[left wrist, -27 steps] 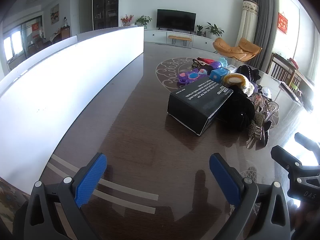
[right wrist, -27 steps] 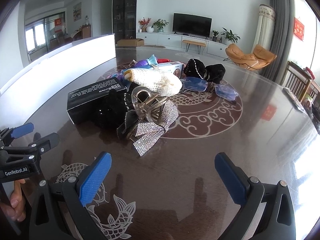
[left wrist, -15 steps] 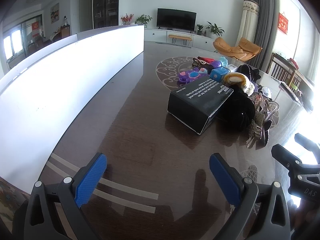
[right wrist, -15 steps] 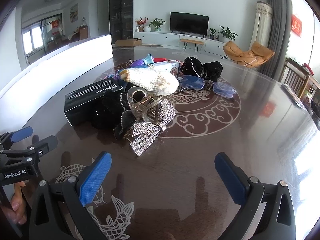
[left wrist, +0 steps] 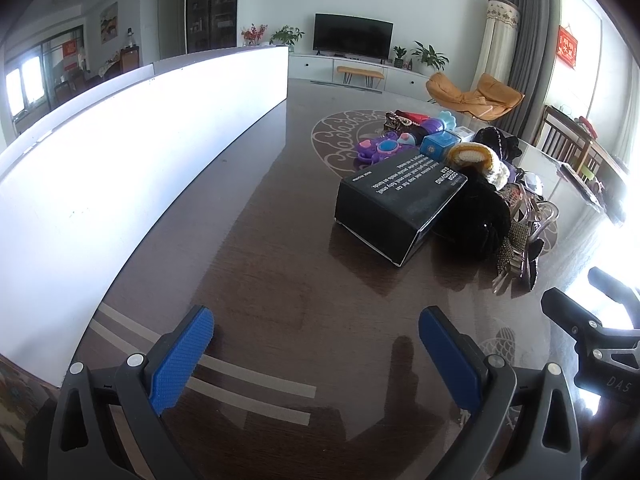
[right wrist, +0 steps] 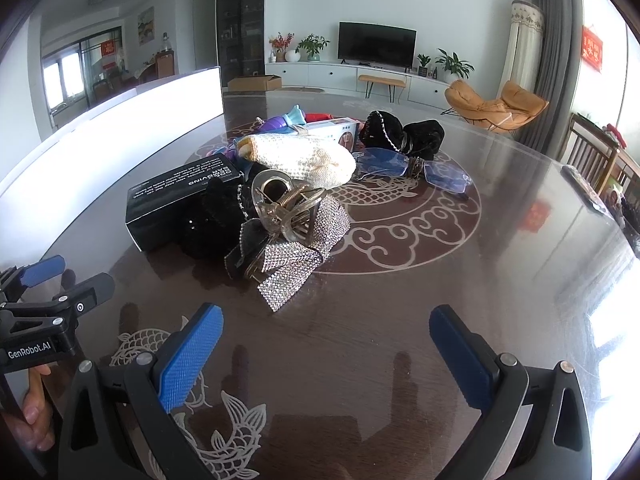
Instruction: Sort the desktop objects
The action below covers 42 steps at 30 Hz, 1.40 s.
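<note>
On the tabletop [right wrist: 400, 320] our pile sits unsorted: black box [right wrist: 180, 196], hair clip [right wrist: 284, 208], glasses [right wrist: 412, 166]. Both grippers, left gripper [left wrist: 316, 356] and right gripper [right wrist: 326, 356], hover with fingers wide, holding nothing.

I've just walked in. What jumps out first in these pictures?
A jumbled heap at the middle of the dark table: a black box on its left, a sparkly bow in front, blue glasses behind. Nearest the camera, each hand-held gripper hangs open and empty.

The left tool [left wrist: 316, 354] and right tool [right wrist: 326, 354] are both gaping wide, holding nothing, tipping downward.
</note>
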Tool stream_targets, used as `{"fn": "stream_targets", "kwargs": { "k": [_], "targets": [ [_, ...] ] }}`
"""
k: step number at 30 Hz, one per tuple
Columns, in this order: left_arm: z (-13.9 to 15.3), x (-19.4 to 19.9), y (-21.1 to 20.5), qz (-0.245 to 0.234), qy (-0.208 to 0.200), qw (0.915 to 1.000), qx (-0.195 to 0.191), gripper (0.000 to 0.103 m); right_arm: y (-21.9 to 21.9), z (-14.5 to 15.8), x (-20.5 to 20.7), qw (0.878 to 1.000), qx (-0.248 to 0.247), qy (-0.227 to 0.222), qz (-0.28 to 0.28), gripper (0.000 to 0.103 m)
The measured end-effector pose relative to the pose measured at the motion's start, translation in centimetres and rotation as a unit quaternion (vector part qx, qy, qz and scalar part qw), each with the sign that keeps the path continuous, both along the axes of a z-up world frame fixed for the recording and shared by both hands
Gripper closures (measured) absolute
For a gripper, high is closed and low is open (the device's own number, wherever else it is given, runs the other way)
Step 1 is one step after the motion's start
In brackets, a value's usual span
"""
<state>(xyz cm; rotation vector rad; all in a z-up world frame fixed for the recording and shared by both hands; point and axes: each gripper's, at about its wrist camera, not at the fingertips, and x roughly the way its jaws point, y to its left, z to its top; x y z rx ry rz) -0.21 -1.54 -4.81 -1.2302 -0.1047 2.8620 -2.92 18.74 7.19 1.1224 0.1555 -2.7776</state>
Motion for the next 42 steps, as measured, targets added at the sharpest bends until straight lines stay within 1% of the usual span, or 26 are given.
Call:
{"fn": "stream_targets", "kwargs": {
  "k": [42],
  "targets": [
    [-0.02,0.0,0.04,0.001,-0.001,1.0,-0.001,0.0,-0.01,-0.37,-0.25,1.0,0.004,-0.006,-0.002,0.0]
  ]
}}
